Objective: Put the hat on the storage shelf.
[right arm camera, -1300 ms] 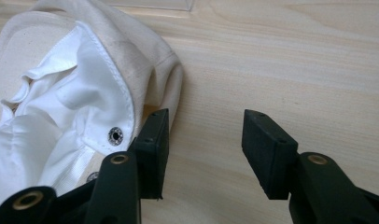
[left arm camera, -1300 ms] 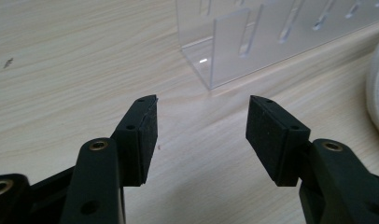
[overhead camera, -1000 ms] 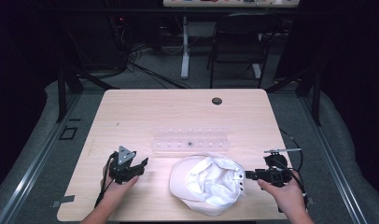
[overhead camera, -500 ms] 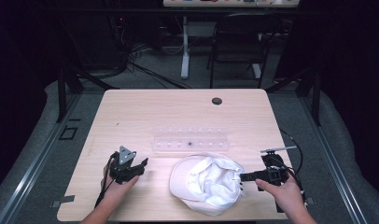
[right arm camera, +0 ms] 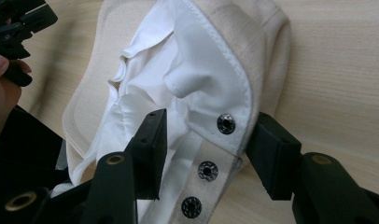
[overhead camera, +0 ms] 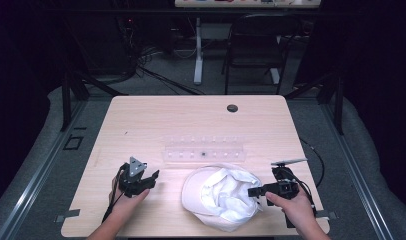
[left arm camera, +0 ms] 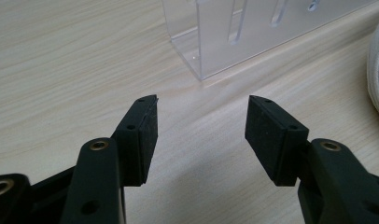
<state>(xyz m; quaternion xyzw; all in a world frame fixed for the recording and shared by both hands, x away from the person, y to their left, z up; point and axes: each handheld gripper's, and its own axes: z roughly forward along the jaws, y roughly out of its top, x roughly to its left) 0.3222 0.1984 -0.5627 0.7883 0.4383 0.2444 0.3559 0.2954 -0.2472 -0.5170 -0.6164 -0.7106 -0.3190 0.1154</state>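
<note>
My right gripper (right arm camera: 204, 140) stands open astride the snap strap of the upturned cream cloth cap (overhead camera: 218, 197), brim pointing toward my left gripper (left arm camera: 201, 128). That one is wide, empty. Since a second ago, right has dipped closer to the cap.

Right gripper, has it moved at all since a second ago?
Yes. The right gripper has shifted left, toward the cap, and slightly nearer the table's front edge; its jaws now straddle the cap's snap strap.

Right gripper (overhead camera: 257, 191) moved left and a little lower, onto the cap's (overhead camera: 218, 197) near edge; open jaws now straddling the snap strap (right arm camera: 211, 158), one inside, one outside.
</note>
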